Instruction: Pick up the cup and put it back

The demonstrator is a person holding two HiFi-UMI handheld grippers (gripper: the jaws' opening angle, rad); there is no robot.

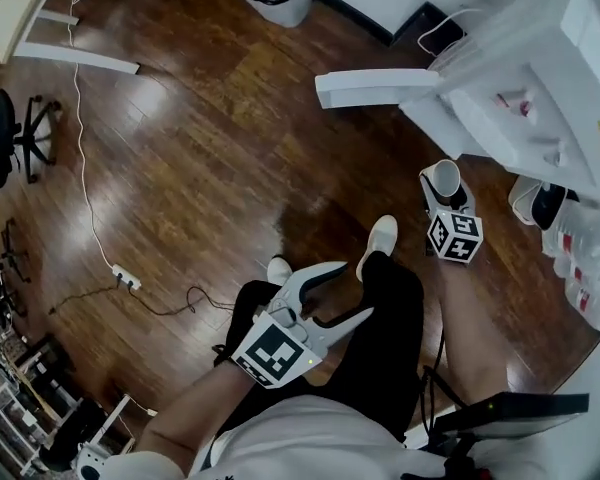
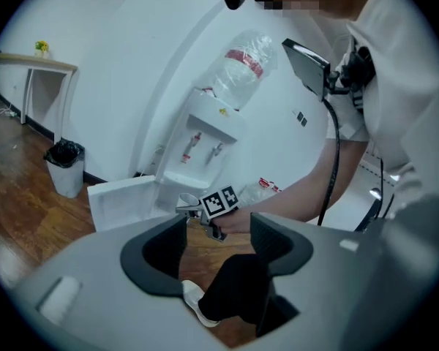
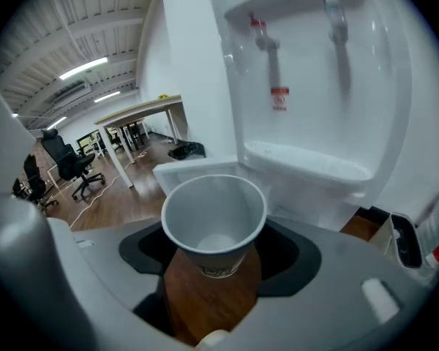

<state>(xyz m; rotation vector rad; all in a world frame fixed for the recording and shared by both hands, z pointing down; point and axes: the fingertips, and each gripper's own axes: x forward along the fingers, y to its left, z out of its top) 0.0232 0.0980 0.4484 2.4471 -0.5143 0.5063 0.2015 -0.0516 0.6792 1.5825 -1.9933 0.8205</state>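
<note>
Cup (image 3: 214, 221) clamped upright in right gripper (image 3: 215, 258), facing water dispenser (image 3: 307, 86).
Bare interior plain only in right gripper view; left gripper (image 2: 218, 243) wide, empty.

No legible text; only blurred print on the cup (image 3: 214, 225)

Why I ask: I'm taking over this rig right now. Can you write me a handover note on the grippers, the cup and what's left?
Right gripper: jaws shut on the cup, which is upright, mouth up and looks empty.
Left gripper: jaws open with nothing between them, held low over the person's legs.
Cup: in the air, close in front of the water dispenser, resting on nothing.
Done: the cup is picked up.
Left: set it back down and release. Its original spot is not visible in these views.
</note>
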